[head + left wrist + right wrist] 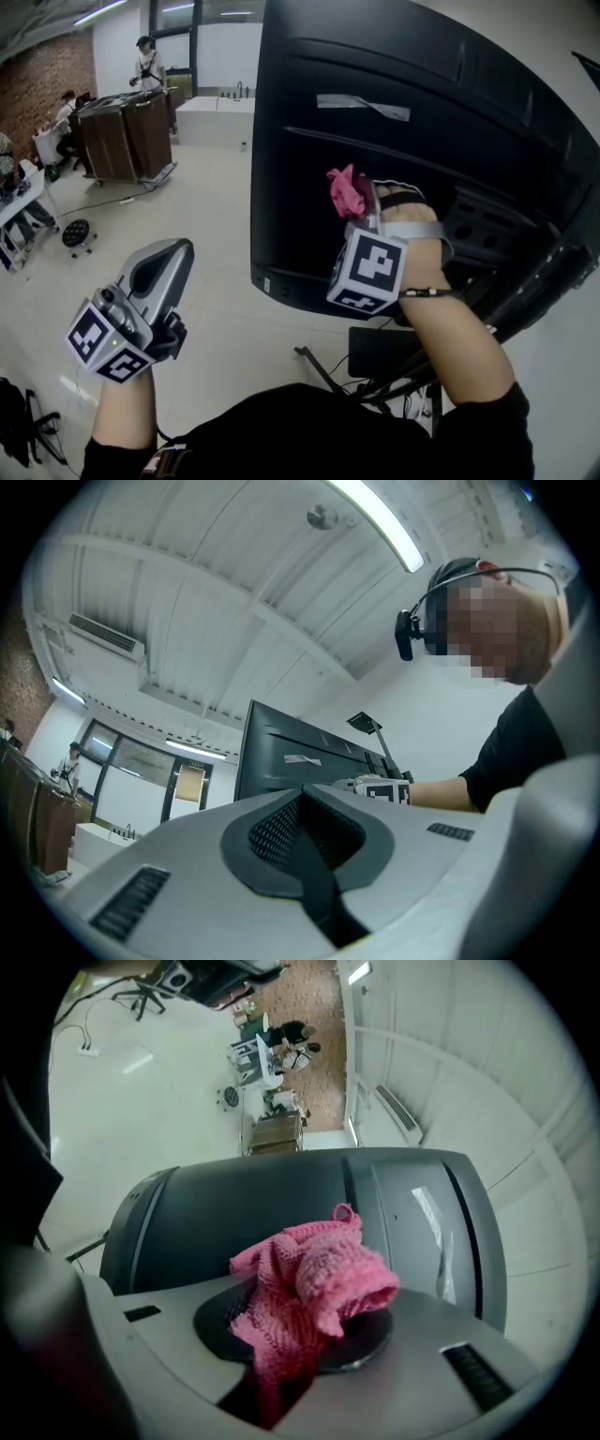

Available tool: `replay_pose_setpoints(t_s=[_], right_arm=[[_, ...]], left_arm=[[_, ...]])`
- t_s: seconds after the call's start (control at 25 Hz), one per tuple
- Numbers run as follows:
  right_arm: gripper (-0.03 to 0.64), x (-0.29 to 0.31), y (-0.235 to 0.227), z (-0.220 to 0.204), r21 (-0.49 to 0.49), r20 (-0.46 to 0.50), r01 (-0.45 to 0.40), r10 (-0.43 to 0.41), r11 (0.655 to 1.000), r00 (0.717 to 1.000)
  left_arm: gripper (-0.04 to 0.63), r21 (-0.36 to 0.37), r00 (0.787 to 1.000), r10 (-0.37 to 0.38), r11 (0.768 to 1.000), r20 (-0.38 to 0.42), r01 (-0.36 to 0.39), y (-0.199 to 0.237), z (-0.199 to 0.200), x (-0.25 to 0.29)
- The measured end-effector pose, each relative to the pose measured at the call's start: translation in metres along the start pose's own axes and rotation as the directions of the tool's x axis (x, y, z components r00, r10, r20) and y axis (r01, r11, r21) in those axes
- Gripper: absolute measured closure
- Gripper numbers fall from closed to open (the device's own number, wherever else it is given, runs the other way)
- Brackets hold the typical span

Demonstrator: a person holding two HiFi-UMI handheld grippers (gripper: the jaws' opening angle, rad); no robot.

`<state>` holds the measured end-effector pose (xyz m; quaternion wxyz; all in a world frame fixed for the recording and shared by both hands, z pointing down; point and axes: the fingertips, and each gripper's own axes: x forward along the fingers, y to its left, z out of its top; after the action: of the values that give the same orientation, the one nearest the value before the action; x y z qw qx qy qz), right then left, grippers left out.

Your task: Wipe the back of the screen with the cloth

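Observation:
The black back of the screen (394,122) fills the upper right of the head view, tilted on its stand, with a strip of tape (364,105) stuck near its top. My right gripper (361,211) is shut on a bunched pink cloth (348,191), which is pressed against the lower middle of the panel. In the right gripper view the cloth (314,1283) bulges out from between the jaws, with the dark panel (281,1204) just behind it. My left gripper (161,267) hangs at the lower left, away from the screen, shut with nothing in it (314,855).
The screen's stand and black base (394,361) sit below my right arm. At the far left are brown cabinets (127,131), desks with seated people (66,117) and a standing person (145,61). A white counter (216,117) stands behind on the pale floor.

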<state>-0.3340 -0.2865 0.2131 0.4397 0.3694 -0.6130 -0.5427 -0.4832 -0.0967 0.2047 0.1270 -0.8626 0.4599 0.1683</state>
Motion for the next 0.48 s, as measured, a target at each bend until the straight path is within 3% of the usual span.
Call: replay_pose_setpoints(t_s=[0.08,0.16,0.24,0.36,0.48], right_arm=[[0.505,-0.011,0.016,0.02,0.013,0.086,0.022,-0.023,1.0,0.996],[0.503,-0.01,0.052,0.061,0.049,0.243,-0.015,0.003,0.999,0.97],[0.503,0.006,0.082,0.092,0.067,0.323,-0.044,0.02,0.997,0.946],[0.503,0.025,0.104,0.088,0.084,0.311,-0.085,0.055,0.993,0.949],[0.503,0.026,0.114,0.036,0.108,0.247,-0.076,0.048,0.991,0.968]], left_arm=[[0.598,-0.008,1.0,-0.004,1.0,-0.009,0.004,0.001,-0.004,-0.001],[0.598,-0.015,1.0,-0.008,1.0,-0.026,0.007,0.0,-0.009,-0.001],[0.598,-0.019,0.999,-0.013,1.0,-0.038,0.012,-0.005,-0.011,0.0],[0.598,-0.02,0.998,-0.02,1.0,-0.055,0.019,-0.017,-0.015,0.001],[0.598,-0.03,0.996,-0.044,0.999,-0.076,0.042,-0.027,-0.021,0.009]])
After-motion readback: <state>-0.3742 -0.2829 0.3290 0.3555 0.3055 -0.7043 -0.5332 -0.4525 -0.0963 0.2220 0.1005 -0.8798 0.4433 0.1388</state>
